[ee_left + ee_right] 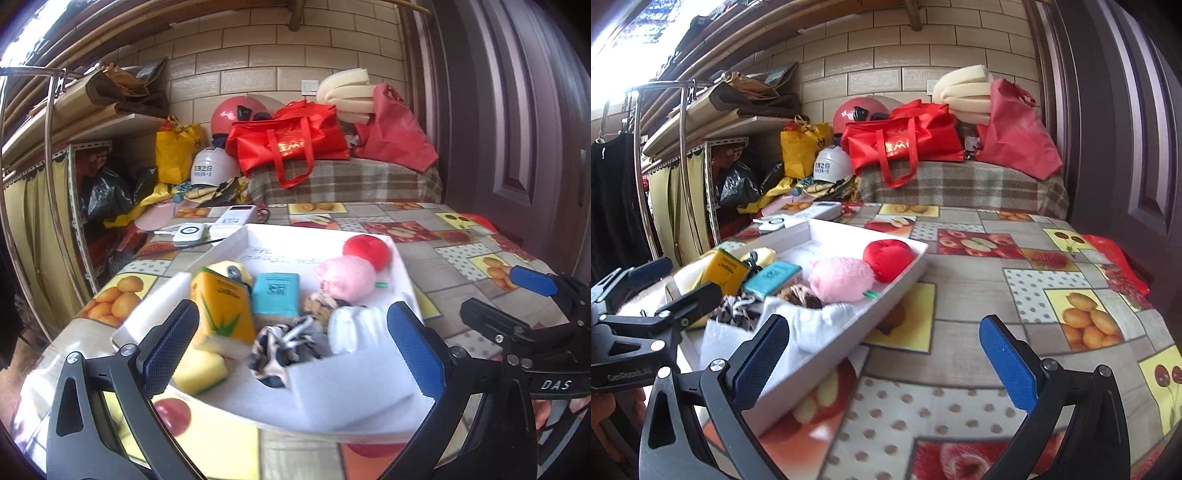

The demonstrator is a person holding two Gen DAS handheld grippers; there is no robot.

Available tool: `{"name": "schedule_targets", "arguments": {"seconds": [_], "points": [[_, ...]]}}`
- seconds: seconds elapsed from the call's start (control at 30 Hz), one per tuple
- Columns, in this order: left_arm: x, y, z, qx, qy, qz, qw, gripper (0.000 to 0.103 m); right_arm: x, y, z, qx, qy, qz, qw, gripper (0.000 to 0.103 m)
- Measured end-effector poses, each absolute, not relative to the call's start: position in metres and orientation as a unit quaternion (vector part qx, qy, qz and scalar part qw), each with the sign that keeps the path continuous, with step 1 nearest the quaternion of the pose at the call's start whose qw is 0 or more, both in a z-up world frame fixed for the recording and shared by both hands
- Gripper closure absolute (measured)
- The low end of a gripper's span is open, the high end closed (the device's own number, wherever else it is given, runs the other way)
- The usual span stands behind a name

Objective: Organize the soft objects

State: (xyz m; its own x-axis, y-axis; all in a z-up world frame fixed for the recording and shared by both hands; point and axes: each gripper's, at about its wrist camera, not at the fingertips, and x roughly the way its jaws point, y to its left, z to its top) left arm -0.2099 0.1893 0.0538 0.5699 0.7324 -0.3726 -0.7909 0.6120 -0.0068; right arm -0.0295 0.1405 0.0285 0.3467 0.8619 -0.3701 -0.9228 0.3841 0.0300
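Note:
A white tray [325,233] [827,356] sits on the fruit-patterned tablecloth. In it lie a yellow drink-carton sponge [221,306] [726,271], a teal sponge [277,295] [774,278], a pink plush [345,277] [842,278], a red plush apple [367,249] [892,258], a zebra scrunchie [284,347] [737,310], a white cloth [354,328] [812,321] and a plain yellow sponge [201,369]. My left gripper [293,350] [670,286] is open over the tray's near end, holding nothing. My right gripper [884,362] [513,302] is open over bare tablecloth right of the tray.
A power bank [236,218] and a small white device [188,232] lie past the tray's far left corner. Behind the table, a plaid-covered bench [960,184] carries red bags and helmets. A dark door [1126,147] stands right; a metal rack [639,166] stands left.

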Motion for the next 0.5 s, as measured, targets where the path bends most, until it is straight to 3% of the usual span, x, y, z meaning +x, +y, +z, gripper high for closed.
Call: {"name": "schedule_targets", "arguments": {"seconds": [0.3,0.5], "points": [[-0.199,0.132,0.061,-0.050,0.166,0.396,0.902,0.000,-0.031,0.061,0.035,-0.092,0.124,0.521,0.839,0.000],[-0.199,0.108,0.068,-0.036,0.154,0.434,0.887,0.000,-0.016,-0.015,0.042,0.000,0.089,0.453,0.887,0.000]]}}
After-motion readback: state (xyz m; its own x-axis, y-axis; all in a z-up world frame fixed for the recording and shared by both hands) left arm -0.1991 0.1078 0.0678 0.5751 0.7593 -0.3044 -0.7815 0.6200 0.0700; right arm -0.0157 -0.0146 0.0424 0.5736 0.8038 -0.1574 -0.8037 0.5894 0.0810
